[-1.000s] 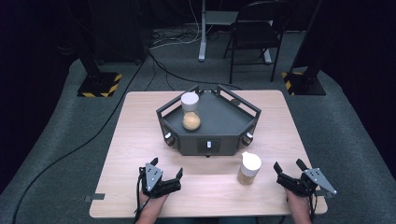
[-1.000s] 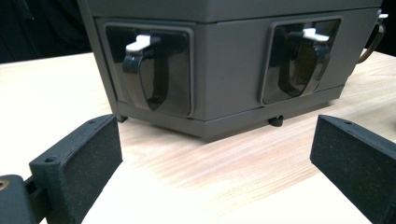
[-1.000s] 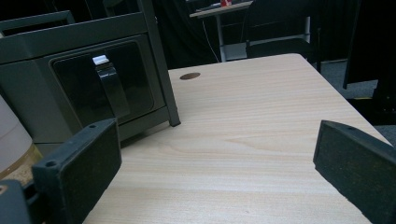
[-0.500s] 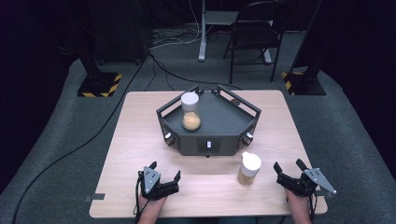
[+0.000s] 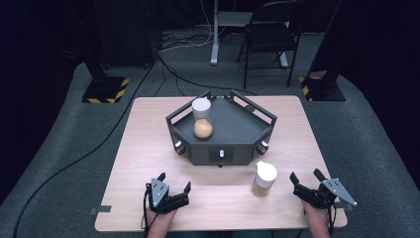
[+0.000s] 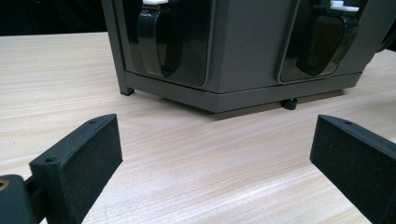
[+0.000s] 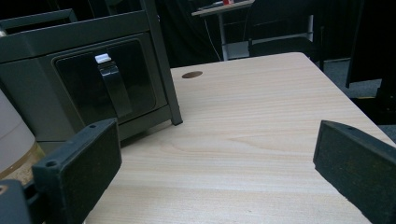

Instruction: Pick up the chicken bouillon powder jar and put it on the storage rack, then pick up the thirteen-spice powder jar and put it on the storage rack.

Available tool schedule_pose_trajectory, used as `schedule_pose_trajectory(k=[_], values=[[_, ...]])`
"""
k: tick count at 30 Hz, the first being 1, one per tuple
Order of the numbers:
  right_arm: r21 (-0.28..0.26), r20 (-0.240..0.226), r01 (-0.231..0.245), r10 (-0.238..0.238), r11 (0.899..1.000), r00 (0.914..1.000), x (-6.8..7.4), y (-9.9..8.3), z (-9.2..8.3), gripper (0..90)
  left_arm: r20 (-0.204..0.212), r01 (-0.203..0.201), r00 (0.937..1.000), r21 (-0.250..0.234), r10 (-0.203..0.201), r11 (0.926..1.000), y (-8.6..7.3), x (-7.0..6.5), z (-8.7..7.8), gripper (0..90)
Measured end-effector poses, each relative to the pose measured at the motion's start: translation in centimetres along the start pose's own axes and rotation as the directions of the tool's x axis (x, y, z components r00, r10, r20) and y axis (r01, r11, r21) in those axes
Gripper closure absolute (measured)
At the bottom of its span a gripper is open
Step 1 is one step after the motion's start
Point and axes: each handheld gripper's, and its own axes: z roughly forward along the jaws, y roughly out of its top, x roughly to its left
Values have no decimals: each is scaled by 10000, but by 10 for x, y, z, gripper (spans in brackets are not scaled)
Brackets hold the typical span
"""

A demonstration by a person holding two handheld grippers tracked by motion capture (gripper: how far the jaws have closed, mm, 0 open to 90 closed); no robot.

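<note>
A dark grey six-sided stand [image 5: 233, 134] sits mid-table, and a white-lidded jar [image 5: 202, 118] of tan grains stands on its left part. A second such jar [image 5: 264, 179] stands on the table in front of the stand's right corner. My left gripper [image 5: 174, 182] rests near the front edge, open and holding nothing. In the left gripper view the open left gripper [image 6: 212, 144] faces the stand's front wall [image 6: 243, 51]. My right gripper [image 5: 304, 175] lies open just right of the second jar. In the right gripper view the open right gripper [image 7: 217, 154] has that jar [image 7: 11, 133] at its left edge.
The wooden table [image 5: 148, 129] has bare wood on both sides of the stand. A small hole [image 7: 192, 74] marks the tabletop beyond the stand. Behind the table are a folding chair [image 5: 270, 34], floor cables and hazard-striped bases [image 5: 105, 90].
My left gripper has drawn back slightly toward the table's front edge. The right gripper and both jars have not moved.
</note>
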Motion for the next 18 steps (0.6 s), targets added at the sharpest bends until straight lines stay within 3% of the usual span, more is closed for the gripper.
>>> schedule_pose_trajectory(k=[11,18], values=[[-57,-8,4,-4,10000,10000,-1,-1,0,0,-38,104,9999,-190,-105,9998,-3,0,-1,14],[151,-300,-172,177,9997,9994,-7,5,0,0,-238,181,9995,-353,-189,9992,-6,-2,-3,14]])
